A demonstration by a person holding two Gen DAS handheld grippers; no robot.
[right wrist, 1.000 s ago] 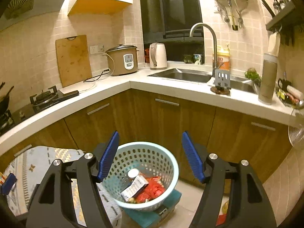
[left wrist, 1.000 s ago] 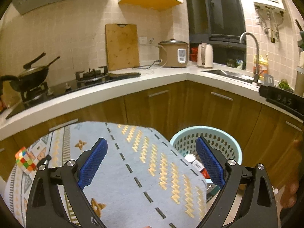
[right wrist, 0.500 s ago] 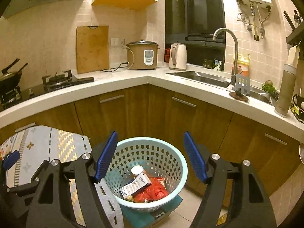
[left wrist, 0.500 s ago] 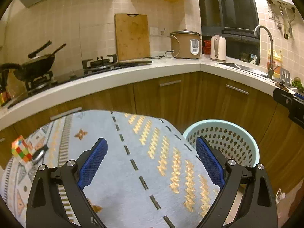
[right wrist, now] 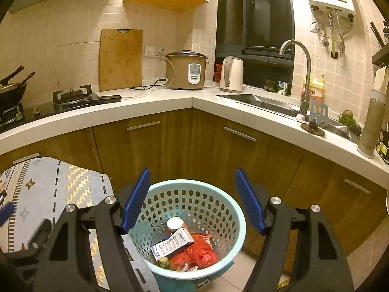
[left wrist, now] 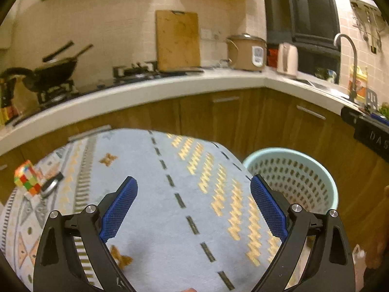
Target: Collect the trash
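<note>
Both hands have sunk lower, so the pale blue perforated plastic basket [right wrist: 194, 221] now looms larger. Its trash, a red crumpled wrapper [right wrist: 201, 253] and a white printed carton [right wrist: 173, 242], lies inside. The right gripper [right wrist: 192, 200] gapes empty above it; the left gripper [left wrist: 194, 209] hangs wide and empty over the patterned blue cloth [left wrist: 155, 189]. A drop looks finished; the next move is probably finding remaining litter.

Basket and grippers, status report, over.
Left gripper open, empty, over patterned cloth. Right gripper open, empty, above basket. Trash inside. Nothing blocking.
</note>
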